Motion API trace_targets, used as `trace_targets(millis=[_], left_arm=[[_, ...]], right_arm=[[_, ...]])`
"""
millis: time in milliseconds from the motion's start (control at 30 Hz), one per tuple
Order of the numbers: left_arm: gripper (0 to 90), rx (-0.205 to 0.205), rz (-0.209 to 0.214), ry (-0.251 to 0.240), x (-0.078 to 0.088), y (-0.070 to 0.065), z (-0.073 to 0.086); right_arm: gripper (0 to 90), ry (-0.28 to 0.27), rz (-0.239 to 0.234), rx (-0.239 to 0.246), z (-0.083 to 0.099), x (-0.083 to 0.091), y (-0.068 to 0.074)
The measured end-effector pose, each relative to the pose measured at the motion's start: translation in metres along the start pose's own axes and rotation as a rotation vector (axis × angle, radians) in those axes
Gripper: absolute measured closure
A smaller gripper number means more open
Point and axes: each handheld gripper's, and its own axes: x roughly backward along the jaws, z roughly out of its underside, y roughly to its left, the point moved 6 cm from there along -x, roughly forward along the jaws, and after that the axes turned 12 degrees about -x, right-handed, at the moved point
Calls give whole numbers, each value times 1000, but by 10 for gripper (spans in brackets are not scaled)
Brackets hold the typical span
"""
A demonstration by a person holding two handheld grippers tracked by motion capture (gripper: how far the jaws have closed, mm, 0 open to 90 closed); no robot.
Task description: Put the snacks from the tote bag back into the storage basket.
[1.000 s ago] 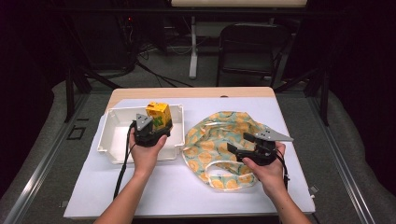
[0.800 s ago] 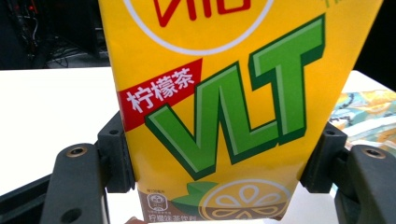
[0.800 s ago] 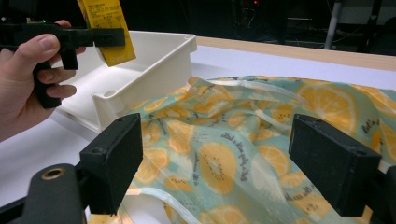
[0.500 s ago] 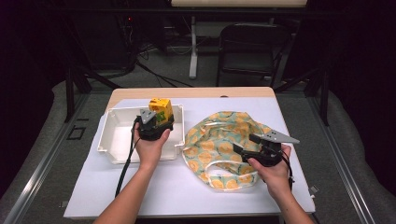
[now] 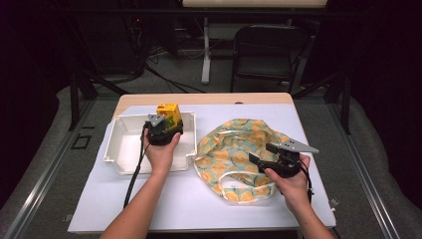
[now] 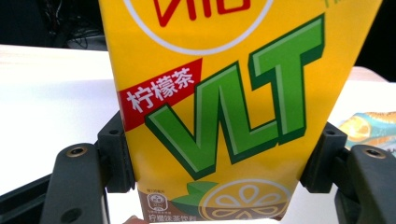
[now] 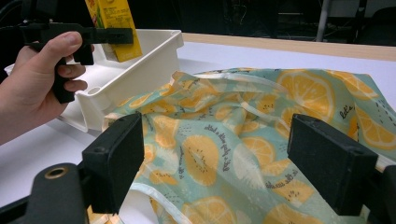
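High view has my left hand-held gripper (image 5: 165, 123) in the upper left of the frame, clamped on a yellow lemon tea carton (image 5: 169, 115) and holding it upright over the far right part of the white tray (image 5: 122, 162). From the left gripper view the carton (image 6: 224, 112) sits squarely between the two pads, both pressed against its sides, so that grip looks decent.

My right hand-held gripper (image 5: 260, 155) is over at the lower right, jaws standing wide with nothing in them, hovering just above the orange-print bag (image 5: 234, 149) that lies flat on the white surface (image 5: 164, 209).

What worries me: I can't tell whether the carton's base is touching the tray floor yet. If I let go while it hangs in the air, I reckon it tips over or knocks the tray rim. It's also close to the right wall, so a sloppy release could leave it leaning. Squeezing harder isn't great either, since a drink carton probably dents easily.
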Motion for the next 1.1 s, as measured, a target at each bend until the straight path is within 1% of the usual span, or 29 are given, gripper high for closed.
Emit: trace_targets(millis=[100,233,267,367,533,600,800,933,1067,1100], left_arm=[[301,-3,-2,5,-3,0,0],[300,13,-17,15,-8,3,2],[300,16,-16,24,-10,5,4],[300,19,-25,31,-13,7,6],[300,14,-31,44,-15,7,9],[300,6,-30,62,-17,7,12],[299,-5,-26,78,-21,7,15],[299,2,-19,106,-24,8,19],[299,-5,-26,115,-26,9,21],[299,-1,-29,118,-27,9,22]], right_arm=[[183,0,0,0,0,0,0],[184,4,1,-1,1,-1,-1],[185,7,3,-1,1,-1,-1],[186,12,1,0,2,-2,-2],[187,14,0,-2,3,-3,-2],[187,13,4,-4,4,-4,-2],[188,17,5,-5,5,-4,-2],[188,21,3,-7,6,-5,-2],[188,27,5,-2,6,-5,-2],[189,28,6,-2,6,-6,-2]])
